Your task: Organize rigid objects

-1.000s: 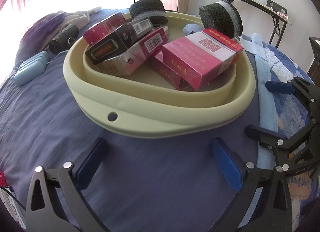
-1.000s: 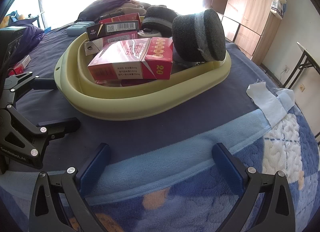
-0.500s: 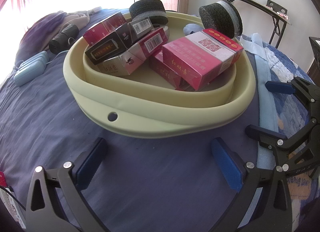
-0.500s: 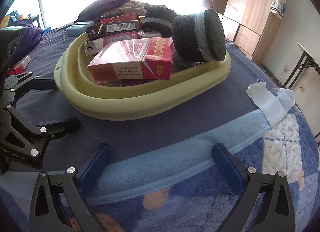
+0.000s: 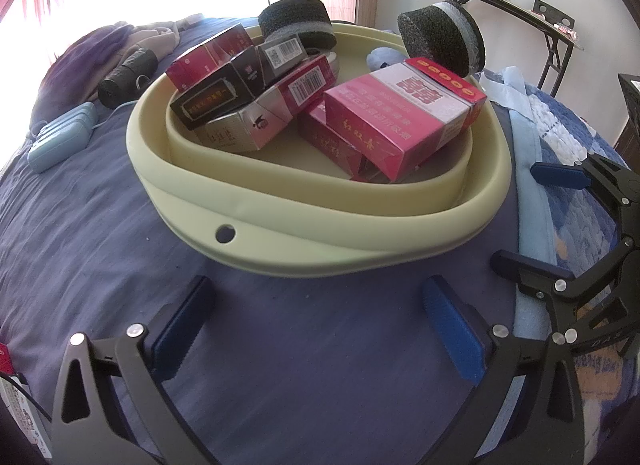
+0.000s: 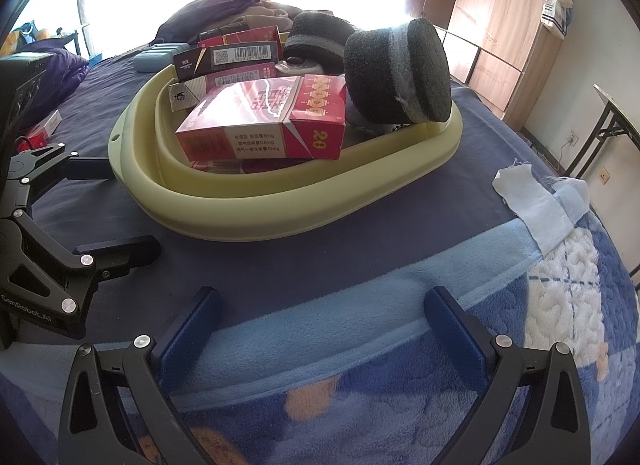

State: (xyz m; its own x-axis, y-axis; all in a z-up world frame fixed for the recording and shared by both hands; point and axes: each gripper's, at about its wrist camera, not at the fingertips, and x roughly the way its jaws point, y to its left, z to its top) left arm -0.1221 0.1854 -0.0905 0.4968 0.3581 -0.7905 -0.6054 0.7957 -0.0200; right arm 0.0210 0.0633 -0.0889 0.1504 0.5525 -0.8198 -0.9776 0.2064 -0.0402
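Observation:
A pale green basin (image 5: 320,233) sits on the bed and holds several cigarette cartons and two black foam discs. A big red carton (image 5: 404,125) lies at its right, a black carton (image 5: 216,99) at its left. One disc (image 5: 442,43) leans on the far right rim, another (image 5: 296,23) stands at the back. In the right wrist view the basin (image 6: 256,217), red carton (image 6: 264,123) and disc (image 6: 396,73) show too. My left gripper (image 5: 320,329) is open and empty in front of the basin. My right gripper (image 6: 320,329) is open and empty over the blanket.
A light blue case (image 5: 62,141) and a black pouch (image 5: 128,75) lie left of the basin by piled clothes. A folding table (image 5: 520,21) stands at the far right. A white cloth (image 6: 532,205) lies on the patterned blanket. A wardrobe (image 6: 500,17) stands behind.

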